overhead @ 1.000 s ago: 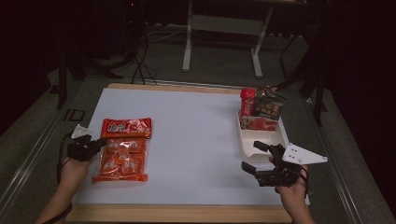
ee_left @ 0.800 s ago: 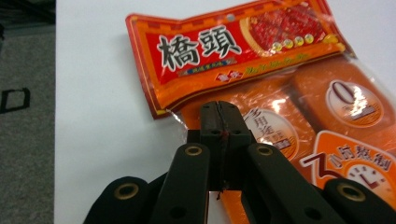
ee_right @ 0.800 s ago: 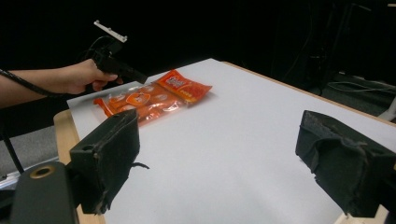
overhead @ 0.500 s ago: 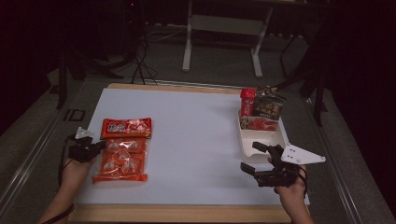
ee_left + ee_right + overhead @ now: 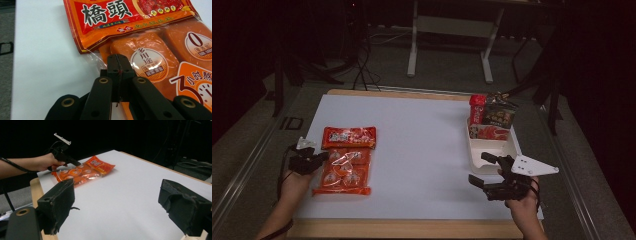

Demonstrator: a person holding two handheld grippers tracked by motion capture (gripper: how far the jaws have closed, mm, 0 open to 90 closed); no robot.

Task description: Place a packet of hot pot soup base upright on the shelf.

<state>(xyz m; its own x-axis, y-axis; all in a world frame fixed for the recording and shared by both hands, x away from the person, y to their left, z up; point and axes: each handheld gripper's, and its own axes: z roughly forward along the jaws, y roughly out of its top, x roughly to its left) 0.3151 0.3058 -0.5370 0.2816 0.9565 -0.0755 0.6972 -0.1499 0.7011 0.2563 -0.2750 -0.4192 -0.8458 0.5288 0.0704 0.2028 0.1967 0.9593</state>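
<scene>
A red snack packet [image 5: 348, 137] lies at the table's left, overlapping the far end of an orange multi-pack [image 5: 344, 172] in clear wrap. My left gripper [image 5: 323, 157] is at the multi-pack's left edge. In the left gripper view its jaws [image 5: 117, 62] are pressed together, their tip over the clear wrap of the multi-pack [image 5: 155, 50], just below the red packet [image 5: 120, 15]. Whether wrap is pinched between them I cannot tell. My right gripper [image 5: 478, 168] stands open near the front right, nothing between its pads [image 5: 117, 202].
A white tray [image 5: 492, 150] sits at the right edge just beyond my right gripper, with several packets [image 5: 492, 117] standing in its far end. White sheet [image 5: 422, 145] covers the table between the two hands. Dark floor, stands and cables lie beyond the far edge.
The left gripper has shifted very slightly at the multi-pack's left edge. The right gripper and the packets have not moved.
</scene>
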